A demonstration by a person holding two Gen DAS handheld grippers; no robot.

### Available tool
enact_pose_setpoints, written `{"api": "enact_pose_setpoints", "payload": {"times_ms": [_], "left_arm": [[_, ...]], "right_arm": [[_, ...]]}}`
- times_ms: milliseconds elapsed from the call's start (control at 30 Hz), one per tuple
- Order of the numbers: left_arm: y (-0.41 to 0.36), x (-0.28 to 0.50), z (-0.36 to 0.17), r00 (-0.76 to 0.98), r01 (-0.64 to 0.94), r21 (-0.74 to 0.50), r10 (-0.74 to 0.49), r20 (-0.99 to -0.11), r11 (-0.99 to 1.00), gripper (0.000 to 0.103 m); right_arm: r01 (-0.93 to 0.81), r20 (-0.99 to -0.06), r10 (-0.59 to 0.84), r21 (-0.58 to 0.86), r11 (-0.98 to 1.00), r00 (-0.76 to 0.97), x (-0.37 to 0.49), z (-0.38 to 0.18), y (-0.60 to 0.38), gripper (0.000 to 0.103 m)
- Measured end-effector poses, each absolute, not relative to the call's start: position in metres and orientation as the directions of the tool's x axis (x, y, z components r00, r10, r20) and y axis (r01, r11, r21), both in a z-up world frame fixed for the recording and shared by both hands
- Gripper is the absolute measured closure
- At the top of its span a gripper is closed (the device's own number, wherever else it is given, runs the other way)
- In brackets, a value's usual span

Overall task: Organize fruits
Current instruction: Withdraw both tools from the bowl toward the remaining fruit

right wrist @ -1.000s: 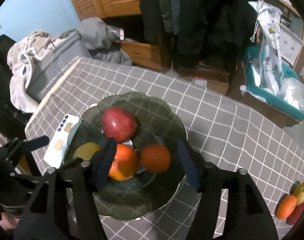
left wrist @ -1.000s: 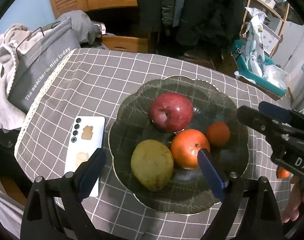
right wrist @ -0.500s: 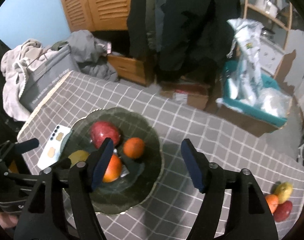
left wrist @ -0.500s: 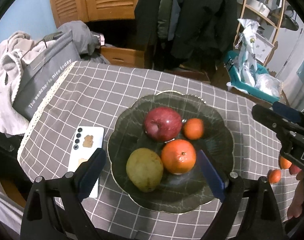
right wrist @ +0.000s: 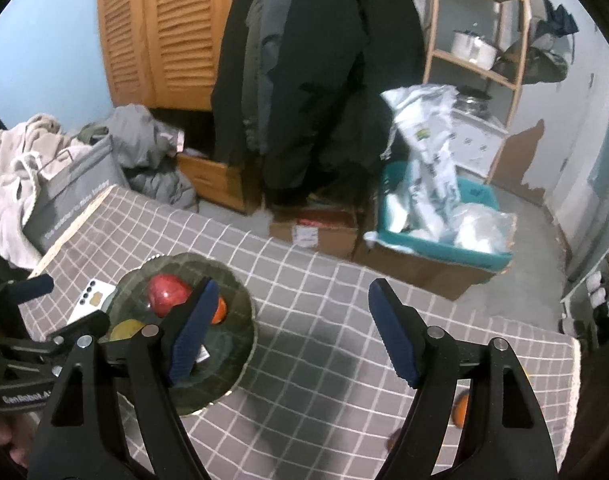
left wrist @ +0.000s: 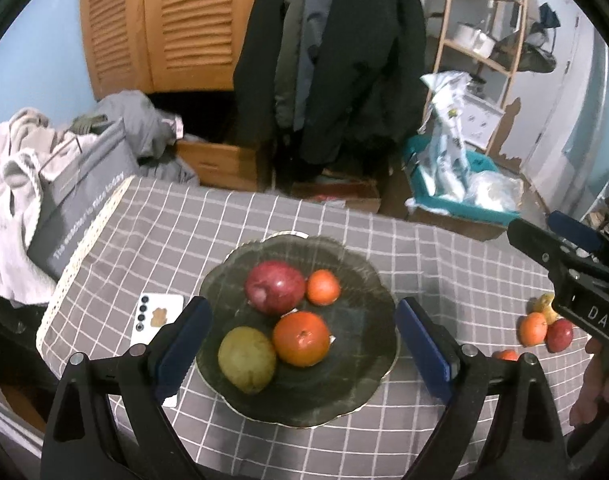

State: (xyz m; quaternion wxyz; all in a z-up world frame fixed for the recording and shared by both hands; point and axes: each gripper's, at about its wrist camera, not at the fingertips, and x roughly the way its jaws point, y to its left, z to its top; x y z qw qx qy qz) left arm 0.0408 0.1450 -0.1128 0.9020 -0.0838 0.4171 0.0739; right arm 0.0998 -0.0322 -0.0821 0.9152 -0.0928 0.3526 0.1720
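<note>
A dark glass plate (left wrist: pixel 344 396) on the grey checked tablecloth holds a red apple (left wrist: pixel 274 288), a small orange (left wrist: pixel 323 287), a large orange (left wrist: pixel 301 338) and a green pear (left wrist: pixel 246 359). My left gripper (left wrist: pixel 298 350) is open and empty, raised above the plate's near side. More fruit lies at the table's right: an orange (left wrist: pixel 533 329), a red apple (left wrist: pixel 559 335) and a yellowish fruit (left wrist: pixel 545 305). My right gripper (right wrist: pixel 294 334) is open and empty, raised over the table right of the plate (right wrist: pixel 240 344). It also shows at the right in the left wrist view (left wrist: pixel 560 248).
A white phone (left wrist: pixel 154 318) lies left of the plate. A grey bag (left wrist: pixel 76 204) and heaped clothes sit at the table's left edge. Beyond the table are hanging coats, a wooden drawer, a cardboard box (right wrist: pixel 316 232) and a teal bin (right wrist: pixel 444 236).
Both grippers have lifted and pulled back from the plate. The right gripper has moved right, away from the small orange that now rests beside the apple.
</note>
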Motion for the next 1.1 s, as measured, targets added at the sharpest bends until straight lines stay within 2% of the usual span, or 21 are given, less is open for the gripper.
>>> {"api": "enact_pose_setpoints", "payload": {"times_ms": [167, 500, 1100], "left_arm": [[0.136, 0.035, -0.093, 0.689, -0.183, -0.101, 0.054, -0.723, 0.978, 0.001], [0.114, 0.027, -0.061, 0.747, -0.139, -0.100, 0.038, -0.664, 0.985, 0.001], [0.052, 0.029, -0.041, 0.775, -0.009, -0.099, -0.056, -0.630, 0.995, 0.001]], "right_arm": [[-0.359, -0.641, 0.231, -0.074, 0.931, 0.732, 0.085, -0.066, -0.051, 0.026], [-0.309, -0.583, 0.209, -0.076, 0.948, 0.785, 0.059, -0.037, -0.094, 0.025], [-0.169, -0.533, 0.105, -0.072, 0.983, 0.840, 0.026, -0.016, -0.177, 0.025]]}}
